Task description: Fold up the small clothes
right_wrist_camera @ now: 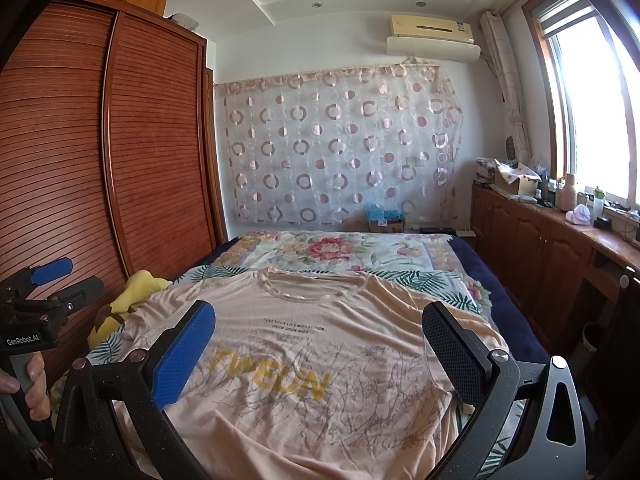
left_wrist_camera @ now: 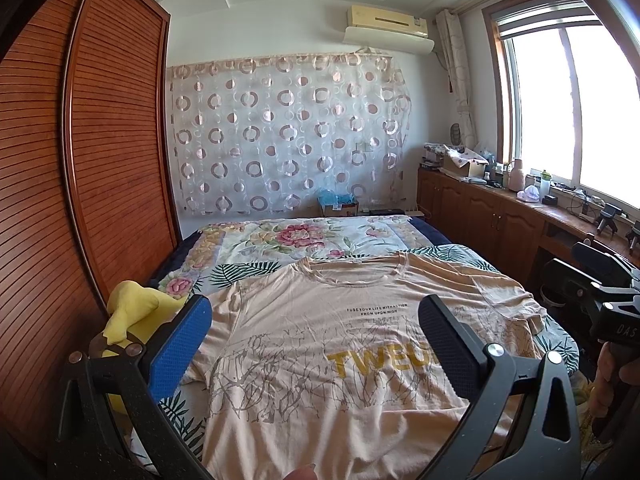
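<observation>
The peach T-shirt lies spread flat, front up, unfolded on the bed beside a yellow plush toy, while left tongs and right tongs hover above, apart and empty, so all folding remains.

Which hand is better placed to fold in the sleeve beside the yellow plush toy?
Probably left. The open left tool hangs nearer the peach printed T-shirt's sleeve by the yellow plush toy; the open right tool sits further right.
</observation>
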`<action>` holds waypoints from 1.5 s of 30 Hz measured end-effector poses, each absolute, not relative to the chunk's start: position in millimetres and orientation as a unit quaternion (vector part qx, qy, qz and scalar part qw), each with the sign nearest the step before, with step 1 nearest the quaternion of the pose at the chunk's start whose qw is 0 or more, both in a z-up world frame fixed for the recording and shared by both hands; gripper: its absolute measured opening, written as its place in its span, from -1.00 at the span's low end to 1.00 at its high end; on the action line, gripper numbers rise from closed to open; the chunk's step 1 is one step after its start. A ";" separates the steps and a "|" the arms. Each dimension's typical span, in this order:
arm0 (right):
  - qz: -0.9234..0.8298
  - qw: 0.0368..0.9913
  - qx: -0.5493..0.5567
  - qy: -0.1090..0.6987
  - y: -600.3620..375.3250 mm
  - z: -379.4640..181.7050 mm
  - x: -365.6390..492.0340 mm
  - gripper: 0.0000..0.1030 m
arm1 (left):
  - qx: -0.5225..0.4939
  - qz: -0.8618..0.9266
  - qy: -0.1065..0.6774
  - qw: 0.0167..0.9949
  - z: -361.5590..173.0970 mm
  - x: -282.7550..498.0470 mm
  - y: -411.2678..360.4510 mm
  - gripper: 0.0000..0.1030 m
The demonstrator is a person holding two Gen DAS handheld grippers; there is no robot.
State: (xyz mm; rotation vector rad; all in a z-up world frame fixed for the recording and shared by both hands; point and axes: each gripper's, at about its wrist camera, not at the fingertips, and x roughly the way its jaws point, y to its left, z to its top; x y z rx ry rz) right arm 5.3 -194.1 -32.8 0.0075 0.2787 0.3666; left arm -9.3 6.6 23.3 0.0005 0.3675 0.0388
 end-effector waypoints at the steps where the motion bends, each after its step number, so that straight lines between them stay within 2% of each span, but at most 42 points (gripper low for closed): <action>1: 0.182 0.974 0.004 0.138 -194.0 -33.1 5.2 1.00 | 0.000 0.019 0.182 0.983 24.5 -9.4 7.2 1.00; 20: 0.192 0.971 0.002 0.142 -191.1 -40.0 10.8 1.00 | -0.002 0.021 0.188 0.982 27.0 -6.1 10.7 1.00; 35: 0.209 0.964 -0.026 0.160 -161.4 -61.1 50.8 1.00 | -0.017 0.058 0.246 0.967 -29.3 32.5 64.5 1.00; 45: 0.250 0.942 -0.041 0.221 -130.6 -81.3 89.7 1.00 | -0.021 0.059 0.293 0.954 -61.9 50.6 108.3 1.00</action>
